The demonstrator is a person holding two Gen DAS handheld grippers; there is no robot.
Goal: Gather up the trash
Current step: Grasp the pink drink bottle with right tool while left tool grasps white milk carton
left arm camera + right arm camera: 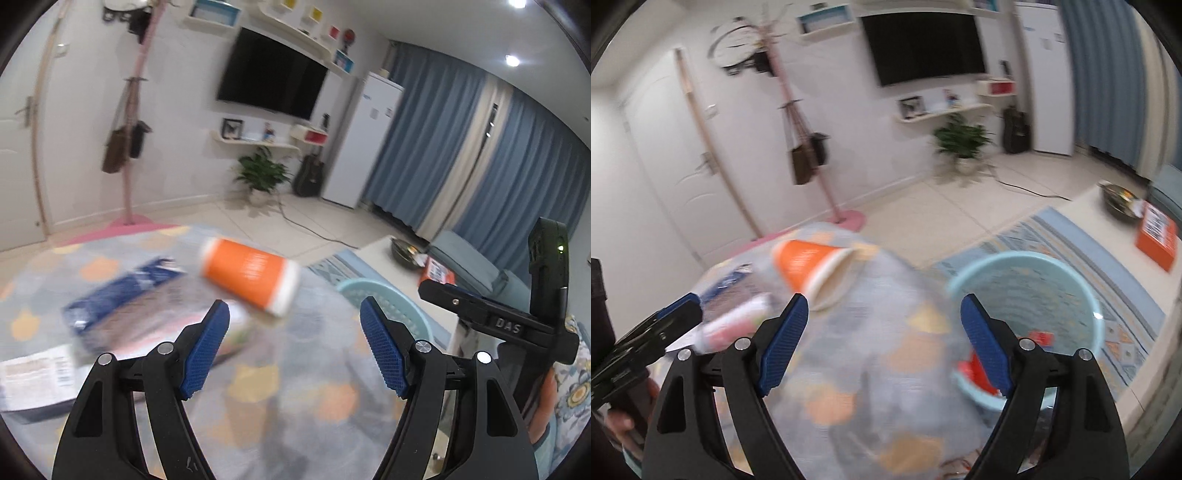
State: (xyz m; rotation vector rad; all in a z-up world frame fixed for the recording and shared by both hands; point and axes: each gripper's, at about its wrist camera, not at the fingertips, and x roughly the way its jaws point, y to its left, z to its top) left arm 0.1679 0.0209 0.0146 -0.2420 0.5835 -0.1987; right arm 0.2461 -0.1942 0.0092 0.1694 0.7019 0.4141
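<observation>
An orange and white paper cup [251,280] lies on its side on a round table with a patterned cloth [295,398]; it also shows in the right wrist view [812,269]. A dark blue wrapper [122,299] and a white printed packet [37,376] lie to its left. A small pink and white tube [733,325] lies on the table. My left gripper [295,350] is open and empty, short of the cup. My right gripper [882,343] is open and empty over the table. A light blue basket [1030,321] beside the table holds red scraps.
The right gripper's body [498,317] shows at the left view's right side. A low white table [1108,229] with a bowl and an orange box [1156,236] stands beyond the basket. A pink coat stand [827,177], a plant and a TV are at the far wall.
</observation>
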